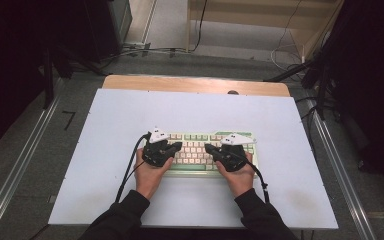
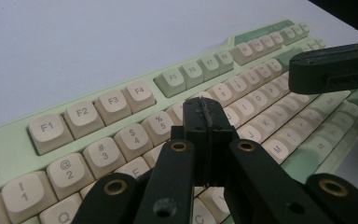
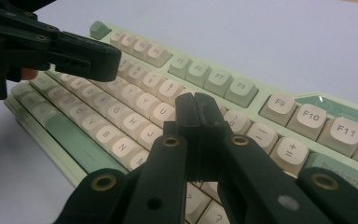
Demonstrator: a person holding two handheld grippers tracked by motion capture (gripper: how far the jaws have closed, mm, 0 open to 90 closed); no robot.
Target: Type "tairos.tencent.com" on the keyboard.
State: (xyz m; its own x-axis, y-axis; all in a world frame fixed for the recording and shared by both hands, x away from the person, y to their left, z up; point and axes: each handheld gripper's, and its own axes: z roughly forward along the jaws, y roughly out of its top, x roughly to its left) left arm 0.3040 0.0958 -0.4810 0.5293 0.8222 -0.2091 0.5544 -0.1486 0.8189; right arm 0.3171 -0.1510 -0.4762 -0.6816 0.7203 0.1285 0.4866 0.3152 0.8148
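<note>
Jaws pressed together and empty on both the left gripper (image 1: 176,146) and right gripper (image 1: 209,148), single keys are best tapped with the closed tips on the mint-green keyboard (image 1: 200,150) lying mid-table on the white board (image 1: 120,125).

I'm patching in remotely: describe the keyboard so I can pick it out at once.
Start from the big white board covering the table; the keyboard lies near its middle, just ahead of the person's hands. It is pale green with cream keys and a row of green function keys, and both shut grippers, left gripper and right gripper, hover over it.
</note>
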